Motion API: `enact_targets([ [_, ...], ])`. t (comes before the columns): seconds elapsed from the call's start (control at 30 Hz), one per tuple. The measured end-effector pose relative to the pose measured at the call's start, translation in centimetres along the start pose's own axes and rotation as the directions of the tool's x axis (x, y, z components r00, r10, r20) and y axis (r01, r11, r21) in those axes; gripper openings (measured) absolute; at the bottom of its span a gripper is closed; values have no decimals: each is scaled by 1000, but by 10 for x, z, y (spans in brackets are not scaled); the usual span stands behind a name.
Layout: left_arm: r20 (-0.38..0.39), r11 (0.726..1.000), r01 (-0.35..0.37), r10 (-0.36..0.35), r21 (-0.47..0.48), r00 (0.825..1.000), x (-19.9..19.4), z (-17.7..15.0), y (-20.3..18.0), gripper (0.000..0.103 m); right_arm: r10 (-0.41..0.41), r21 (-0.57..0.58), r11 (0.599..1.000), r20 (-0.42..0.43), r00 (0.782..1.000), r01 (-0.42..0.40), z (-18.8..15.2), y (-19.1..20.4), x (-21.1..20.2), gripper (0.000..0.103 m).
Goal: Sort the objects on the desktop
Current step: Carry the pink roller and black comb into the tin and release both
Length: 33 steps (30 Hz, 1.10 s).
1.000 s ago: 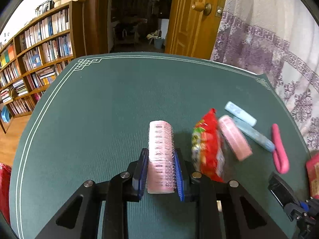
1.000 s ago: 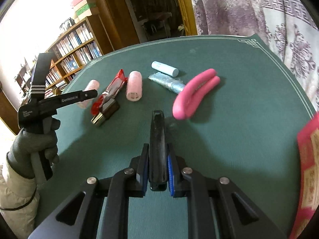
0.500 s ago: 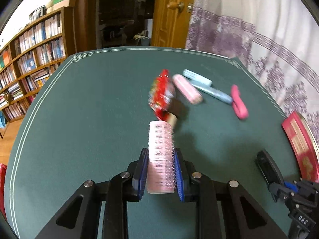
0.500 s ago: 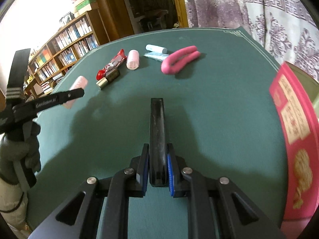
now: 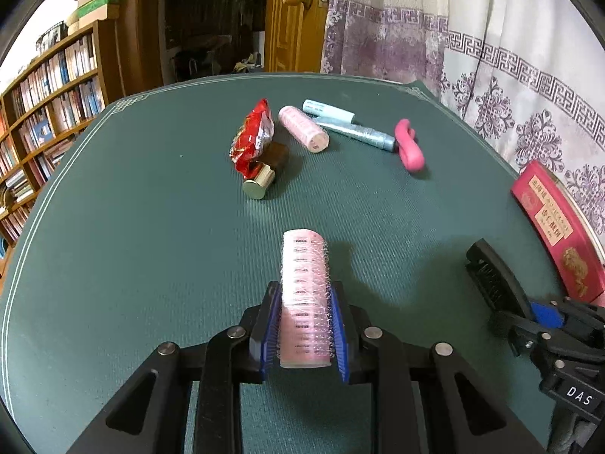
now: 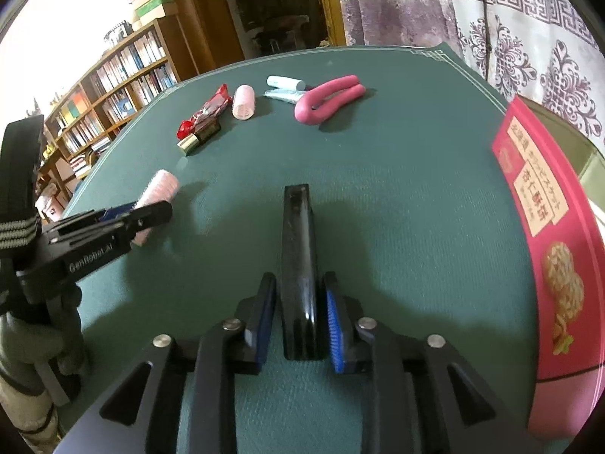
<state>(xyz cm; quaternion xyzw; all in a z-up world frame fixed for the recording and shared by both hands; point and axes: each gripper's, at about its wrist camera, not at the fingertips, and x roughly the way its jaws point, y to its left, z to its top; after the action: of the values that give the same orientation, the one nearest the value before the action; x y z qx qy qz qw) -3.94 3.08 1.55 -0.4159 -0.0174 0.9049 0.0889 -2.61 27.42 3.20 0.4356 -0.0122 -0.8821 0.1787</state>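
**Roller clamped in left claw, right claw easing off black comb**

The left gripper (image 5: pixel 304 325) is closed on a pink hair roller (image 5: pixel 305 295); both blue pads are pressed against its sides and it is held lengthwise, sticking out ahead of the fingers, above the green table mat (image 5: pixel 132 227). The roller is seen as a ribbed pink cylinder with fine bristles and dark slots. The right gripper (image 6: pixel 300 321) is parted a little, its jaws having just been opening; a black comb (image 6: pixel 298 265) is still seen between them, lying along the fingers, with a thin gap visible at each pad, so no press is shown. The comb is glossy, narrow, long. Whether it rests on the mat cannot be told. Farther back on the mat a red snack packet (image 5: pixel 253 140), a gold-capped lipstick (image 5: pixel 261 185), a second pink roller (image 5: pixel 302 128), a pale blue tube (image 5: pixel 327 110), a silvery blue wrapper (image 5: pixel 359 134) and a pink curved clip (image 5: pixel 408 145) are grouped. A red biscuit box (image 6: pixel 544 234) is at the mat's right edge
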Motion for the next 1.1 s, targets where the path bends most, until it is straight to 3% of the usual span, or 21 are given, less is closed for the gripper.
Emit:
enact_targets([
  [0.07, -3, 1000, 14, -14, -13, 1000, 2, 1, 2, 26, 4, 1, 1000, -2, 1000, -4, 3, 2, 3, 55],
  [0.1, -2, 1000, 18, -18, -17, 1000, 2, 1, 3, 26, -3, -9, 1000, -3, 1000, 3, 7, 6, 6, 58],
  [0.23, -3, 1000, 21, -21, -16, 1000, 4, 1, 2, 28, -71, -67, 995, 4, 997, 71, 11, 20, 16, 61],
  [0.3, -2, 999, 26, -26, -20, 1000, 3, 1, 3, 28, -90, -86, 992, 9, 996, 91, 10, 24, 17, 57],
  [0.37, -2, 999, 30, -30, -22, 1000, 3, 1, 4, 28, -96, -79, 992, 19, 995, 97, 9, 23, 15, 37],
  [0.47, 1, 999, 35, -35, -26, 999, 3, 1, 5, 28, -89, -42, 995, 28, 996, 91, 7, 16, 11, 18],
  [0.7, 12, 999, 24, -23, -29, 1000, -4, -1, 3, 27, -15, 44, 999, 45, 999, 13, -2, 3, -10, 18],
  [0.93, 6, 981, 160, -160, -108, 987, -15, -6, 5, 27, 14, 68, 997, 146, 989, -25, -6, -6, -54, 18],
  [1.1, 19, 981, 177, -176, -72, 984, -23, -1, -18, 27, -5, 97, 995, 211, 978, -16, -9, -23, -82, 18],
])
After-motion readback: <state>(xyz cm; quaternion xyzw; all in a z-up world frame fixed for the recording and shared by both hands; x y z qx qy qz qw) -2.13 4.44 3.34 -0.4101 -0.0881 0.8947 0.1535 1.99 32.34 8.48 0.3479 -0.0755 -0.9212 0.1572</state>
